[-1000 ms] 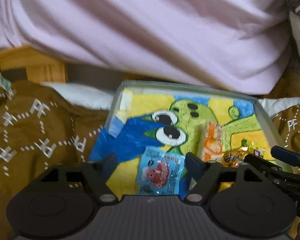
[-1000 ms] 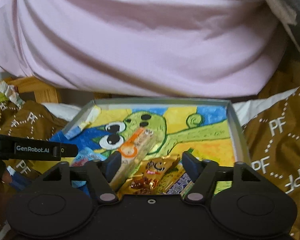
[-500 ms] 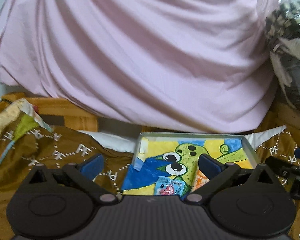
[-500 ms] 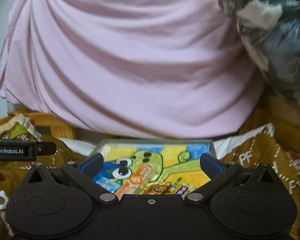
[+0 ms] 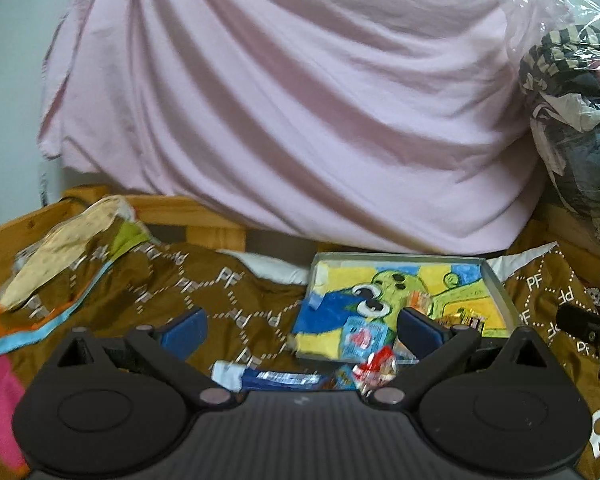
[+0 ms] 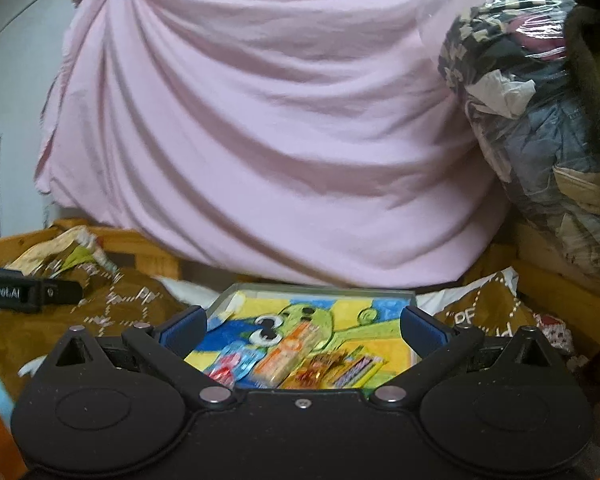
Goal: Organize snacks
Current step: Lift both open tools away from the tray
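Note:
A shallow grey tray [image 5: 496, 282] [image 6: 316, 290] with a green cartoon picture on its floor lies on a brown bedspread. Inside it are a light blue packet [image 5: 362, 334] [image 6: 236, 360], an orange-and-clear bar [image 6: 290, 354], a gold packet [image 6: 320, 366] and a striped bar [image 6: 358, 366]. In front of the tray, on the bedspread, lie a dark blue bar [image 5: 284, 380] and a red-and-white wrapper [image 5: 378, 366]. My left gripper [image 5: 302, 326] is open and empty, held back from the tray. My right gripper [image 6: 302, 326] is also open and empty, above the tray's near edge.
A big pink sheet [image 5: 300, 100] hangs behind the tray. A clear bag of clothes [image 6: 540, 120] bulges at the right. A wooden bed frame [image 5: 204, 216] runs along the back. Crumpled wrappers [image 5: 68, 248] lie at the left on the brown bedspread [image 5: 180, 280].
Both grippers have pulled back and up from the tray and opened wide. The tray now looks smaller, and loose snacks on the bedspread have come into the left wrist view.

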### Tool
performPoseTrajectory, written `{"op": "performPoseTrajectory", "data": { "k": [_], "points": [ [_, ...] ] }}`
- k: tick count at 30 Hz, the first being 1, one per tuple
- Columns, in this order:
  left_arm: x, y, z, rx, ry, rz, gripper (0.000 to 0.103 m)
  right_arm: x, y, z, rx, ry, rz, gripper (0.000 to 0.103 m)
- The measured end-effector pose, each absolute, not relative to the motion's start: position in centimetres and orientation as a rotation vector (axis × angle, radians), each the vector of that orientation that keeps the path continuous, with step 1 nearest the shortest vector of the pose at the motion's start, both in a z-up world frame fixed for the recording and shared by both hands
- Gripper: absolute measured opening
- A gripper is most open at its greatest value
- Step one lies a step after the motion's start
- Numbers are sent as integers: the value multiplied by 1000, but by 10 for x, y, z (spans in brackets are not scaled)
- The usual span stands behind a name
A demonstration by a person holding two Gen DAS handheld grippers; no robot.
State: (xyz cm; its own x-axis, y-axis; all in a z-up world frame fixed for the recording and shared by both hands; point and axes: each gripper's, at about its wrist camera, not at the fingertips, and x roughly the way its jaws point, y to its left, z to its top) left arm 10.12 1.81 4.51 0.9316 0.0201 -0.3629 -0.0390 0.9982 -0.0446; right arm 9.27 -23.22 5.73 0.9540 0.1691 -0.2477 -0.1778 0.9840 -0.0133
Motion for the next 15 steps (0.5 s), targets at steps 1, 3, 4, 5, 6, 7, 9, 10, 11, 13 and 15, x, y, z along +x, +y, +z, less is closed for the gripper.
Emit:
{"op": "performPoseTrajectory", "data": {
  "k": [1, 3, 4, 5, 6, 7, 9, 10, 11, 13, 15],
  "points": [
    [96, 20, 44, -52, 382, 31, 103, 87, -230, 56, -40, 260, 187, 102],
    [87, 21, 41, -45, 404, 30, 103, 80, -227, 54, -43, 285, 205, 102],
    [83, 21, 39, -33, 420, 29, 103, 76, -226, 52, -47, 298, 214, 102],
    [79, 21, 38, -23, 432, 26, 103, 73, -224, 51, -50, 310, 219, 102],
    [76, 21, 35, -15, 446, 24, 103, 70, -223, 50, -54, 322, 222, 102],
    [73, 20, 33, -4, 463, 22, 103, 67, -221, 48, -62, 334, 227, 102],
    [67, 20, 28, 12, 493, 10, 103, 64, -218, 45, -76, 357, 233, 102],
    [65, 19, 26, 18, 506, 5, 103, 62, -216, 43, -84, 373, 240, 102],
    [63, 18, 24, 24, 517, 1, 103, 62, -215, 41, -91, 391, 248, 102],
    [62, 16, 20, 41, 543, 2, 103, 62, -212, 37, -97, 427, 265, 102],
    [63, 14, 17, 53, 560, 4, 103, 65, -210, 33, -101, 458, 271, 102]
  ]
}}
